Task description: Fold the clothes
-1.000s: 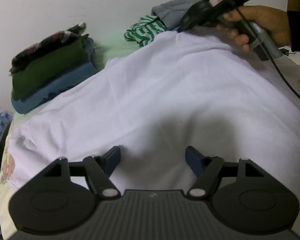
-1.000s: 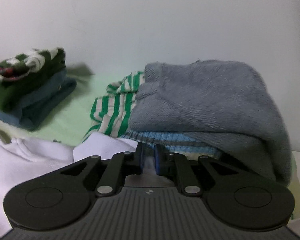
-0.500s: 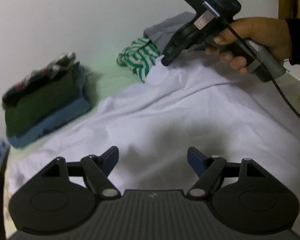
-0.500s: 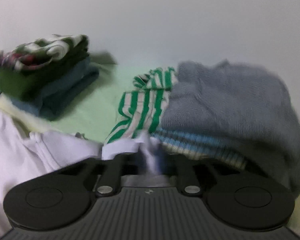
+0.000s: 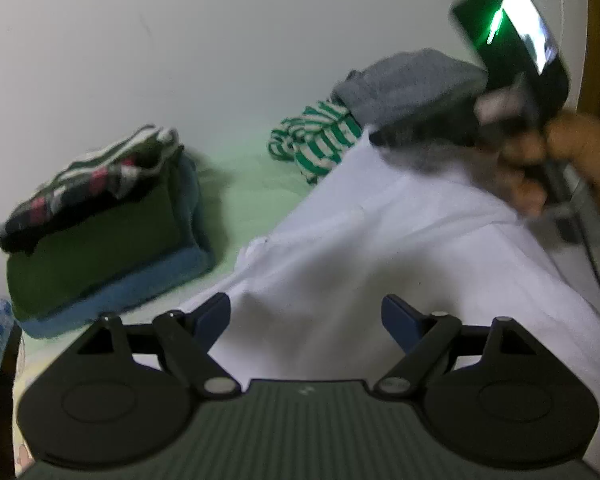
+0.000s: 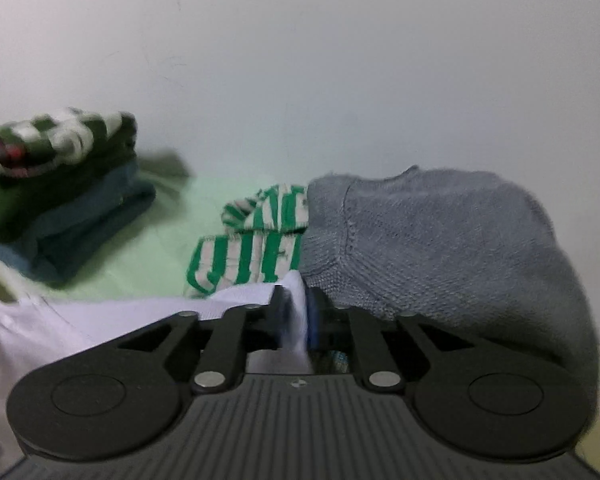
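On the green bed (image 5: 236, 200), the right claw (image 6: 296, 320) pinches the white shirt (image 5: 380, 256); the left claw (image 5: 306, 316) gapes wide. A thin pinch could slip mid-lift, I judge.

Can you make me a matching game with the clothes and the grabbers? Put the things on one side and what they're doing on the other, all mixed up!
Things:
1. white garment
2. grey sweater
3. left gripper
4. folded stack

States:
A. jaws wide apart, holding nothing
B. lying on the green-and-white striped garment
C. pinched at one edge by the right gripper
D. a dark green piece resting on a blue one, beside the wall

Pairs: 1-C, 2-B, 3-A, 4-D
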The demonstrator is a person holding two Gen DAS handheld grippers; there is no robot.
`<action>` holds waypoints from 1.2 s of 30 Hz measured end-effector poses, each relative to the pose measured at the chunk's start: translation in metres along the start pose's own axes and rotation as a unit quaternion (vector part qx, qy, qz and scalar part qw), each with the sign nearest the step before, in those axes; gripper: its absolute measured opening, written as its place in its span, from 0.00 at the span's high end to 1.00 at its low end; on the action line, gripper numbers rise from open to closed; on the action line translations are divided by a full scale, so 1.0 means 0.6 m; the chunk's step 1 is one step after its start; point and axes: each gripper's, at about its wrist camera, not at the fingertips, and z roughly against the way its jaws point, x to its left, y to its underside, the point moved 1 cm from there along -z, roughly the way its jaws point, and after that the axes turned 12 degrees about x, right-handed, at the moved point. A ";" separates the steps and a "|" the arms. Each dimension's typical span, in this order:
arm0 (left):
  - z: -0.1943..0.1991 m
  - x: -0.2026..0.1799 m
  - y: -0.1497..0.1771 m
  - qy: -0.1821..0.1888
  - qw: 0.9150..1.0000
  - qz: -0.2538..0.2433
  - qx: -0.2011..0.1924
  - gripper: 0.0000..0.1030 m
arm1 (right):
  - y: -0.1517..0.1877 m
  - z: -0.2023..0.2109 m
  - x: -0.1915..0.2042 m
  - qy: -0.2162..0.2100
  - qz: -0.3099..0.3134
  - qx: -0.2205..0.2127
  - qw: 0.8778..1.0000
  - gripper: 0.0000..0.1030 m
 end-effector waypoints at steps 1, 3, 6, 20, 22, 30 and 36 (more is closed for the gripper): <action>0.001 -0.001 0.006 0.003 1.000 -0.002 0.000 0.18 | 0.001 0.000 0.001 0.004 0.002 -0.004 1.000 0.63; 0.004 -0.007 0.017 0.005 1.000 -0.012 -0.001 0.18 | 0.002 0.003 0.003 0.009 0.009 -0.014 1.000 0.55; 0.000 -0.022 0.029 0.006 1.000 -0.027 0.005 0.18 | -0.012 0.001 0.023 -0.086 0.028 0.037 0.995 0.58; -0.013 -0.035 0.039 0.000 0.999 -0.031 0.014 0.17 | 0.009 -0.102 0.069 -0.130 -0.056 0.115 0.983 0.98; -0.015 -0.027 0.040 0.000 1.000 -0.025 0.014 0.17 | 0.014 -0.088 0.063 -0.131 -0.070 0.097 0.984 0.78; -0.034 -0.011 0.017 0.016 0.999 -0.030 0.011 0.17 | 0.111 0.041 -0.015 -0.123 -0.075 0.154 0.978 0.72; -0.076 0.018 -0.021 0.033 0.998 -0.007 0.043 0.03 | 0.105 0.002 -0.122 -0.039 -0.140 0.143 0.979 1.00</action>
